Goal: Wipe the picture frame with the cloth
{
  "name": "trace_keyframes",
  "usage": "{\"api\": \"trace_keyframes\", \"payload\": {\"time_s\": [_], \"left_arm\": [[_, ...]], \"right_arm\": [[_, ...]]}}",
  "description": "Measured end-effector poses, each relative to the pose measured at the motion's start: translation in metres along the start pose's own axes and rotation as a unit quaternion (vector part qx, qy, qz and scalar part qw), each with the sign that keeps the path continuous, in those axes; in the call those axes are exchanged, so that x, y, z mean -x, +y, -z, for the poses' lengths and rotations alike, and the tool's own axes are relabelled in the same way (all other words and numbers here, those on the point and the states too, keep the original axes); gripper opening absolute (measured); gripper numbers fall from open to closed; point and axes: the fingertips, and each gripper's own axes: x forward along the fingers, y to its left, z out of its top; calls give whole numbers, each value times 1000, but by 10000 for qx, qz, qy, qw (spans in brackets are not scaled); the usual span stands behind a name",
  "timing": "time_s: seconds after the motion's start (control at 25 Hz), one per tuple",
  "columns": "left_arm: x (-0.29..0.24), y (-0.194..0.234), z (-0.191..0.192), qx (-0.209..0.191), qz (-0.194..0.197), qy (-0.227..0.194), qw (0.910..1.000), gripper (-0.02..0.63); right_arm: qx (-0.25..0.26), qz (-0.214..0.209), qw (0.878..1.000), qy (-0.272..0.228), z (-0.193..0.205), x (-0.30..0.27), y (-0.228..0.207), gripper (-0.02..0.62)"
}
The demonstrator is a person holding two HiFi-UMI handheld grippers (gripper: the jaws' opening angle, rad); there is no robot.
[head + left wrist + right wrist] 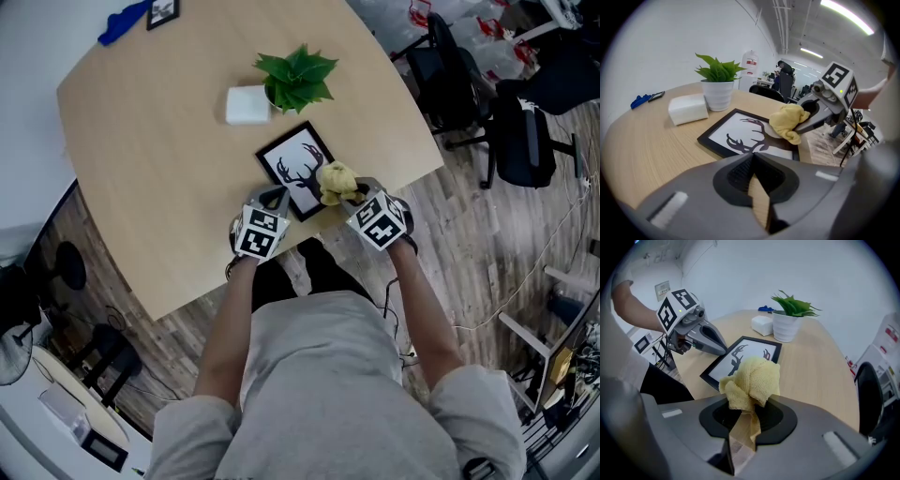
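Black rectangular picture frame [294, 170] with a deer-antler print is lying flat on the pale wooden table [159, 141], near the person's edge. The left gripper [277, 194], jaws pressed together and empty, is pointing at the frame's left side. The right gripper [360, 193] is pinching a crumpled yellow terry cloth [337, 181] over the frame's near corner.
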Motion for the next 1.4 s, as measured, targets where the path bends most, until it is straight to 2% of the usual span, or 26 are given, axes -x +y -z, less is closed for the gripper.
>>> {"api": "trace_keyframes", "payload": {"time_s": [0.12,0.24,0.36,0.44,0.52,0.64,0.76,0.88,1.0,1.16,1.4], "left_arm": [[-1,-1,0,-80,85,28,9999,52],[-3,-2,1,-169,215,59,9996,52],[3,2,4,-319,335,229,9987,52],[14,4,0,-370,345,126,9986,52],[27,9,-8,-380,295,-122,9988,52],[53,15,-18,-325,201,-435,9983,52],[82,15,-16,6,155,-681,9976,52],[102,8,-8,76,197,-811,9965,52],[119,-1,-13,74,322,-1093,9935,52],[144,-11,-24,324,532,-1638,9845,52],[163,-16,-15,228,569,-1758,9825,52]], "right_arm": [[-483,266,9985,51,13,6,-3,84],[-610,731,9955,20,14,21,-1,84],[-762,1151,9900,-298,2,41,19,84],[-1118,1341,9830,-574,-1,56,32,84],[-1613,1475,9716,-902,-3,69,41,84],[-2275,1741,9476,-1415,-6,81,54,84],[-2787,2057,9156,-2040,-15,96,70,84],[-3186,2195,8858,-2564,-25,107,84,84],[-3292,2218,8773,-2696,-32,112,95,86],[-3344,2365,8702,-2739,-34,122,107,86],[-3425,2580,8533,-2965,-35,139,119,86]]}}
